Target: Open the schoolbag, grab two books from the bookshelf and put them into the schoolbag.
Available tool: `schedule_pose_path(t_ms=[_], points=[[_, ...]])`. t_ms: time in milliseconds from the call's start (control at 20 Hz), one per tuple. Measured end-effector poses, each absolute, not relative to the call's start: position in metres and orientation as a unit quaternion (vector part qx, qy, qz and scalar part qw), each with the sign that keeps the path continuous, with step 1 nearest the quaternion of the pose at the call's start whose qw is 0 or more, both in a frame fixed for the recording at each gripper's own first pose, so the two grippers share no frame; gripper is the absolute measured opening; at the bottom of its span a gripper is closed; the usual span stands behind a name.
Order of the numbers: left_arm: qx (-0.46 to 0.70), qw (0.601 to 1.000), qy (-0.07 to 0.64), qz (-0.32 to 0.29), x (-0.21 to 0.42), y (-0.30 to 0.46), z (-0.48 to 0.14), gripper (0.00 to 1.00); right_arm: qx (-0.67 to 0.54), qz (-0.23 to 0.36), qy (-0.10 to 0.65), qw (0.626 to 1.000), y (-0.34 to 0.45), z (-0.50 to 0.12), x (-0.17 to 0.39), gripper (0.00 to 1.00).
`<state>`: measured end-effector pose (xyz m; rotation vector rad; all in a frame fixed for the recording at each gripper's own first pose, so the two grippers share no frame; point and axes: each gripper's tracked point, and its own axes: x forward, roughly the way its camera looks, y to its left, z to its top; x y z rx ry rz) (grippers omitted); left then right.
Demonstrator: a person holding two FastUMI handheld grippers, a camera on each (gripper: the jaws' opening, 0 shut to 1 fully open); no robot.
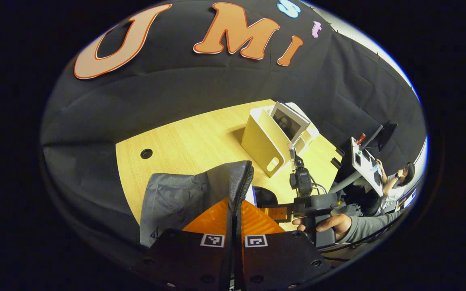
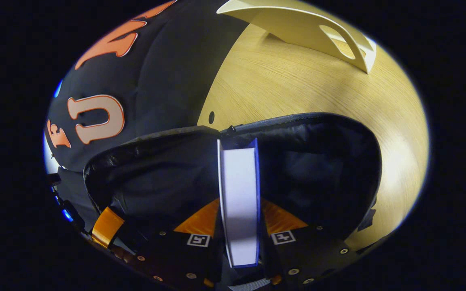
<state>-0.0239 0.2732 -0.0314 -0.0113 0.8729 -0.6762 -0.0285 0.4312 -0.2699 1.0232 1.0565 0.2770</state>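
While gripped, book (image 2: 239, 202) spine-up, lengthwise.

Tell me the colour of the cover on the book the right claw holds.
Blue, edging the book's white pages; clearest in the right gripper view.

1. This is a recording booth set up inside a lab or office room: a black cloth wall (image 1: 184, 93) hangs creased behind the desk and closes off its far and left edges.
2. The work surface is a pale wood-grain office desk (image 1: 200, 141) with a round cable hole (image 1: 146, 153) near its left edge.
3. A cream desktop bookshelf (image 1: 263, 147) stands towards the far right corner of the desk.
4. Past the right edge of the desk, where the cloth ends, a seated person (image 1: 397, 182) sits by a stand carrying equipment (image 1: 364, 163), with a bright room wall behind.
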Motion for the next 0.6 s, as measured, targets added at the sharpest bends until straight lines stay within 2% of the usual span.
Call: schedule_pose_path(t_ms=[50, 100, 150, 200, 250, 350, 600], points=[[-0.010, 0.852, 0.417, -0.318, -0.024, 0.273, -0.033, 0.04, 0.447, 0.125, 0.489, 0.739, 0.423, -0.270, -0.033, 0.34], [-0.013, 0.852, 0.419, -0.314, -0.024, 0.275, -0.033, 0.04, 0.427, 0.127, 0.497, 0.745, 0.417, -0.269, -0.039, 0.57], [-0.014, 0.853, 0.420, -0.309, -0.022, 0.277, -0.034, 0.06, 0.410, 0.128, 0.502, 0.751, 0.412, -0.269, -0.042, 0.67], [-0.013, 0.855, 0.421, -0.304, -0.021, 0.277, -0.036, 0.04, 0.391, 0.131, 0.511, 0.754, 0.407, -0.271, -0.046, 0.87], [-0.012, 0.856, 0.421, -0.299, -0.021, 0.279, -0.035, 0.04, 0.375, 0.131, 0.517, 0.758, 0.399, -0.271, -0.051, 0.81], [-0.008, 0.858, 0.422, -0.293, -0.022, 0.278, -0.036, 0.04, 0.358, 0.135, 0.525, 0.761, 0.389, -0.270, -0.057, 0.94], [0.003, 0.860, 0.428, -0.279, -0.027, 0.276, -0.040, 0.04, 0.300, 0.146, 0.535, 0.776, 0.349, -0.259, -0.065, 0.98]])
